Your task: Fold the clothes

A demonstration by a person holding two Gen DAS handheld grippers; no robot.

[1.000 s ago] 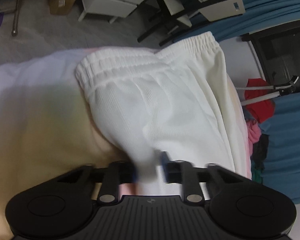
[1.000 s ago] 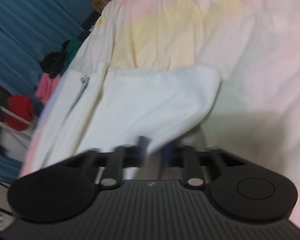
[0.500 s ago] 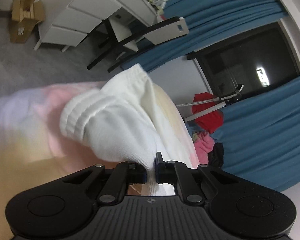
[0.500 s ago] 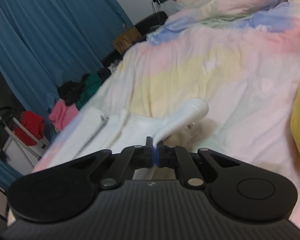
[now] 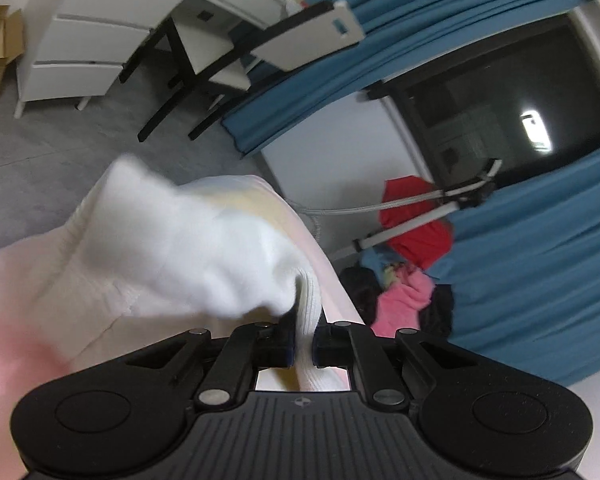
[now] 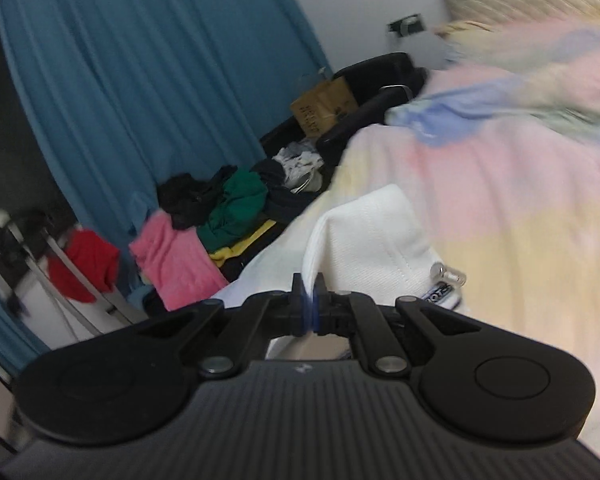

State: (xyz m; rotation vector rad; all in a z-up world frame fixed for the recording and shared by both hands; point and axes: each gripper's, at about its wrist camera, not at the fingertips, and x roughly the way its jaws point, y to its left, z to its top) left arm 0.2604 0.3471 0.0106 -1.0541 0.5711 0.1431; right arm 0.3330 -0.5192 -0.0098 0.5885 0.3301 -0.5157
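- so the white pants [image 5: 188,256] aren't lying flat on the pastel bedspread [image 6: 520,216] anymore. A second ago they were spread out with the waistband showing; now both gripped ends are up off the bed and the cloth bunches in front of the cameras
- left gripper [image 5: 303,340] is clenched on a ribbed fold of the pants, fabric pinched right between the pads
- right gripper [image 6: 309,304] is squeezed tight on a thin white edge, with a zipper pull [image 6: 446,272] dangling just beside it
- the rest of the pants trails down onto the bedspread
- both views have swung from bedspread to the blue curtains [image 6: 140,80], so I'd guess the fold-over is underway, not laid down yet
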